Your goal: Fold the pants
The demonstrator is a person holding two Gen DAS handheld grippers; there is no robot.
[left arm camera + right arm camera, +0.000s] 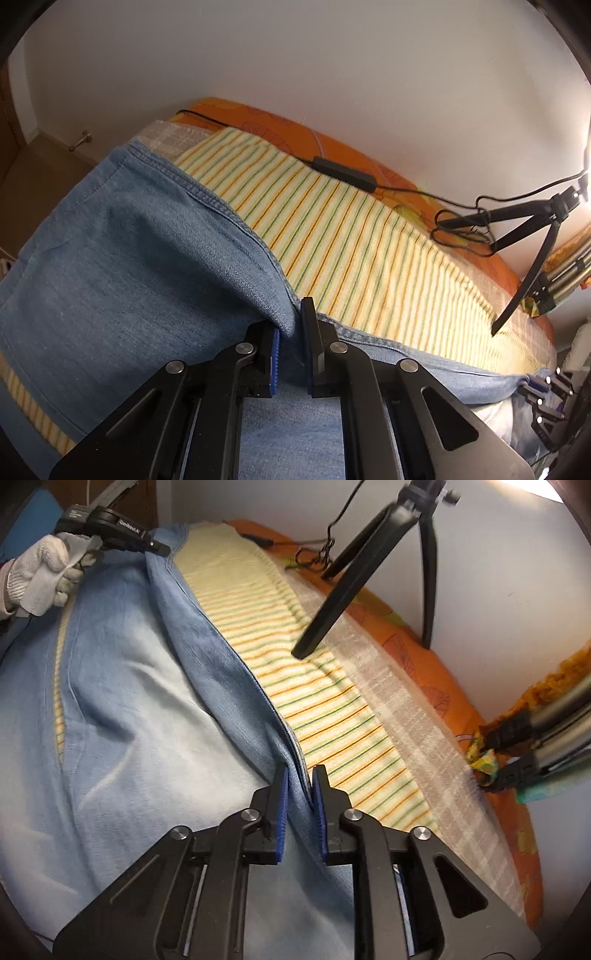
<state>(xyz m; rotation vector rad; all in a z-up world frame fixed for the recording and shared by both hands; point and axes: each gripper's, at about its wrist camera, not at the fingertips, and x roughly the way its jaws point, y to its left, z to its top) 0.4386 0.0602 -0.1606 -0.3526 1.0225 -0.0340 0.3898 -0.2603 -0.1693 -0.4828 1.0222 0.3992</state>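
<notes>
Light blue denim pants (pixel 122 251) lie spread over a yellow striped cloth (pixel 332 229) on a bed. In the left wrist view my left gripper (pixel 291 325) is shut on a raised fold of the pants at their far seamed edge. In the right wrist view the same pants (pixel 140 709) fill the left side, and my right gripper (pixel 300 775) is shut on a ridge of their edge beside the striped cloth (pixel 325 701). The left gripper (pixel 159 548) shows there at the top left, held by a white-gloved hand (pixel 40 572), pinching the pants' far end.
A black tripod (pixel 354 572) stands on the striped cloth by the white wall, with a cable and black adapter (pixel 343 173) on the orange sheet (pixel 280 125). Metal stand legs (pixel 546 738) rest at the right edge. A wooden cabinet (pixel 44 162) is at the left.
</notes>
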